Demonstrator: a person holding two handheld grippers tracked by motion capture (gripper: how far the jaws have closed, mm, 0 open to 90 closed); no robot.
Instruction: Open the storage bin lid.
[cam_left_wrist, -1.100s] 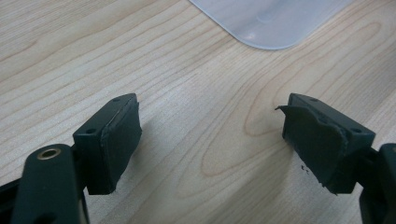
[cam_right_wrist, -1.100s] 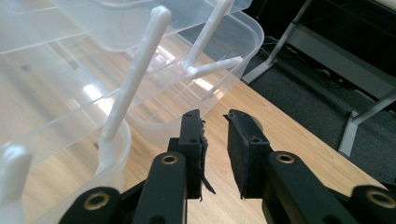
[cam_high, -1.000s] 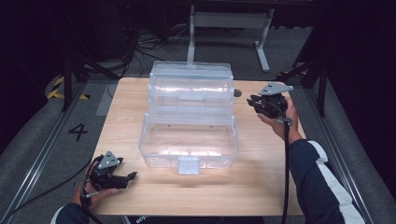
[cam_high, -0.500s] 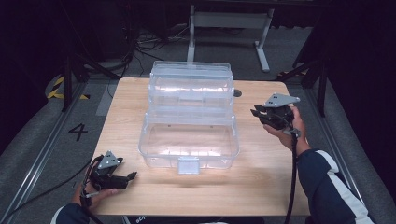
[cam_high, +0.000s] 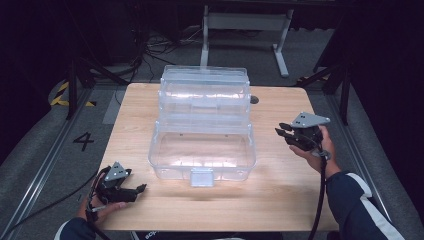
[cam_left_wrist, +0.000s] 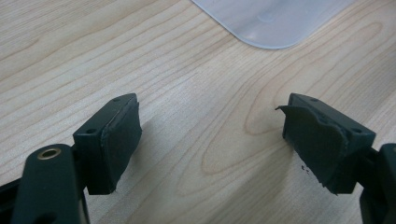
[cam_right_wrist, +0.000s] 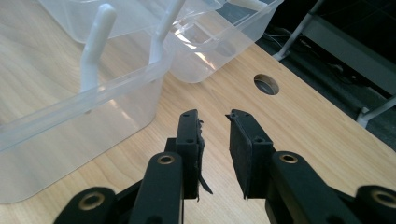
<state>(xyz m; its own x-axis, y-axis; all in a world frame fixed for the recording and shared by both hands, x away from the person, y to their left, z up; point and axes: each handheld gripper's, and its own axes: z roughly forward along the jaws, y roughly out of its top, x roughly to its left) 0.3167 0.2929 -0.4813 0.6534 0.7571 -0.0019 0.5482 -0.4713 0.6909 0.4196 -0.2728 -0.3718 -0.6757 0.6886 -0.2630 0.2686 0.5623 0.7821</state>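
High view: clear plastic box (cam_high: 202, 135) stands open, seemingly empty.

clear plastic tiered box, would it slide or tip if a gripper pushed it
The clear plastic tiered box looks empty and thin-walled, so probably light and apt to slide on the smooth wooden table. Its wide lower tray suggests sliding rather than tipping. The raised upper trays on thin arms may wobble or flex.

The box (cam_high: 202, 127) sits at the table's (cam_high: 280, 200) centre, tiers stepping toward twelve o'clock. The left gripper (cam_high: 141, 188) lies at seven o'clock, the right gripper (cam_high: 280, 133) at three.
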